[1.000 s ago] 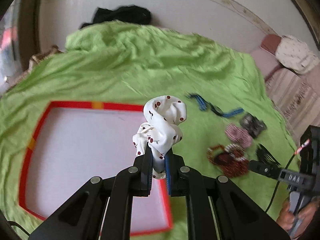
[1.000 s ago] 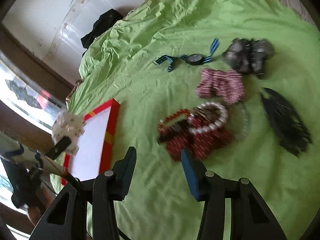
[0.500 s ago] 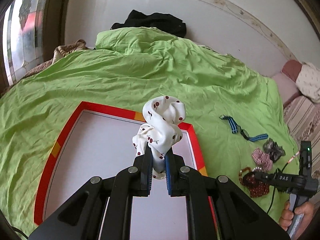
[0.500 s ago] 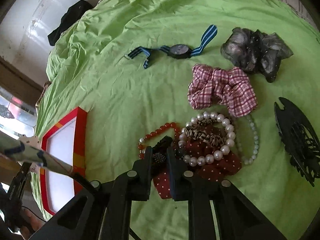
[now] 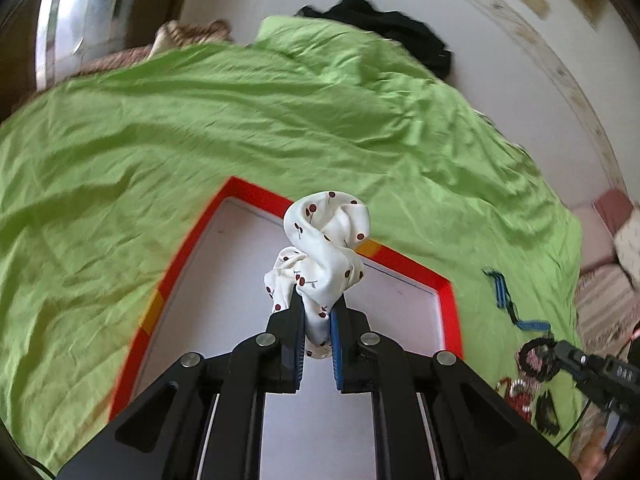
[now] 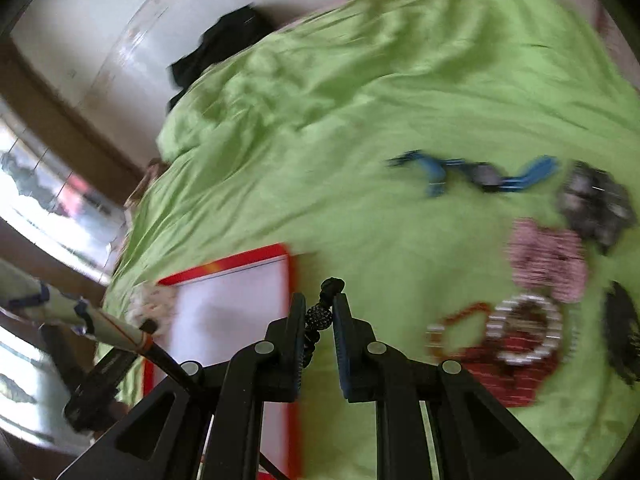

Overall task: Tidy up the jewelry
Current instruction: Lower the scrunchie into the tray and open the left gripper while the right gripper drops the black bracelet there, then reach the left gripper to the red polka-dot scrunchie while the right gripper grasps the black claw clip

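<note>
While a rumpled lime-green sheet covers the bed up to the pale wall, the left gripper pinches a white cherry-print scrunchie above the red-framed white tray. Over by the tray's edge, the right gripper clamps what looks like a black beaded bracelet, though blur hampers that. A blue-strapped watch lies on the sheet.

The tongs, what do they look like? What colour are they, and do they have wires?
Both tongs, left and right, are black, angular frames with round silver bolts. Each has two flat fingers lined with ridged blue pads. In the right wrist view, the left tool's pale handle carries dark bands, an orange ring and a black cable.
</note>
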{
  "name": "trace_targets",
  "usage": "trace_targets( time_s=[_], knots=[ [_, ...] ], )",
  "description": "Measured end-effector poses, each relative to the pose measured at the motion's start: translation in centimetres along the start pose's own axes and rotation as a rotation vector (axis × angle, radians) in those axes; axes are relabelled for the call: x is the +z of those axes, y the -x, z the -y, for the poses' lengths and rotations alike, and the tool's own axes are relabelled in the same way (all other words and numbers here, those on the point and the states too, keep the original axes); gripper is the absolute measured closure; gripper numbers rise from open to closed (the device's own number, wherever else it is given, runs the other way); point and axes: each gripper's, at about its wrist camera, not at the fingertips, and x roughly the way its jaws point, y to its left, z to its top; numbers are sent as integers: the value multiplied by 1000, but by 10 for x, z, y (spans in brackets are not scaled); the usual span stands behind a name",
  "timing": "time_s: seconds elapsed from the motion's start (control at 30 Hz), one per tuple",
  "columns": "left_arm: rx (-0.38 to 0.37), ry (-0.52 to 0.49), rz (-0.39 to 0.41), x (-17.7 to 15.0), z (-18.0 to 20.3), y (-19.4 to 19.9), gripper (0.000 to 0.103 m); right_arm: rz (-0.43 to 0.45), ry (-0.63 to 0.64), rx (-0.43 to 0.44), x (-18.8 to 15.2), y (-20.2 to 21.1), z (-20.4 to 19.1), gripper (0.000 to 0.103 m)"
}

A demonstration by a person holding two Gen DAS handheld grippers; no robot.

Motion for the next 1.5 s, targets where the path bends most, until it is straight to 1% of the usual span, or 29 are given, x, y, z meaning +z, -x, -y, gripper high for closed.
trace_targets(
  time_s=[0.13, 0.23, 0.27, 0.33, 0.43, 0.47, 0.57, 0.7, 0.73, 0.77, 0.8, 0.83, 0.87, 0.9, 0.97, 1.07, 1.17, 1.3, 1.43, 1.5],
  knots=[
    [24, 55, -27, 9, -21, -15, 93, -77, 59, 64, -2, -50, -51, 88],
    [50, 62, -35, 13, -28, -24, 93, -122, 84, 89, -8, -83, -74, 88],
    [53, 62, -39, 14, -28, -26, 93, -128, 104, 78, -10, -94, -82, 88],
    [65, 61, -44, 16, -30, -31, 92, -125, 158, 30, -12, -112, -94, 88],
    [79, 71, -40, 17, -33, -33, 90, -119, 192, -25, -12, -126, -97, 88],
    [80, 76, -38, 18, -34, -33, 84, -116, 198, -44, -10, -131, -96, 88],
    [80, 92, -31, 19, -37, -29, 71, -108, 216, -93, -7, -140, -91, 88],
    [67, 89, -27, 18, -35, -25, 64, -82, 239, -159, -4, -141, -89, 87],
    [58, 85, -24, 18, -33, -23, 61, -74, 241, -165, -3, -139, -89, 85],
    [51, 83, -20, 17, -32, -21, 56, -68, 244, -167, -3, -136, -90, 76],
    [45, 81, -11, 17, -31, -18, 54, -60, 248, -166, -3, -132, -90, 72],
    [42, 77, 3, 17, -29, -14, 51, -44, 253, -165, -2, -124, -91, 65],
    [45, 71, 16, 17, -27, -11, 49, -29, 257, -166, -1, -118, -92, 61],
    [47, 67, 23, 16, -26, -9, 48, -11, 264, -166, -1, -109, -91, 59],
    [45, 59, 36, 15, -24, -4, 47, 12, 273, -168, -1, -92, -88, 57],
    [48, 35, 34, 9, -20, 1, 47, 36, 272, -173, -5, -63, -74, 55],
    [38, 4, 32, 3, -12, 7, 47, 52, 256, -201, -16, -32, -45, 53],
    [3, -37, 25, -10, 3, 17, 47, 62, 178, -258, -35, 12, 14, 51],
    [-16, -85, 26, -27, 25, 23, 47, 68, 65, -288, -59, 60, 80, 51],
    [-46, -108, 30, -36, 38, 30, 47, 77, 29, -313, -73, 83, 110, 51]
  ],
)
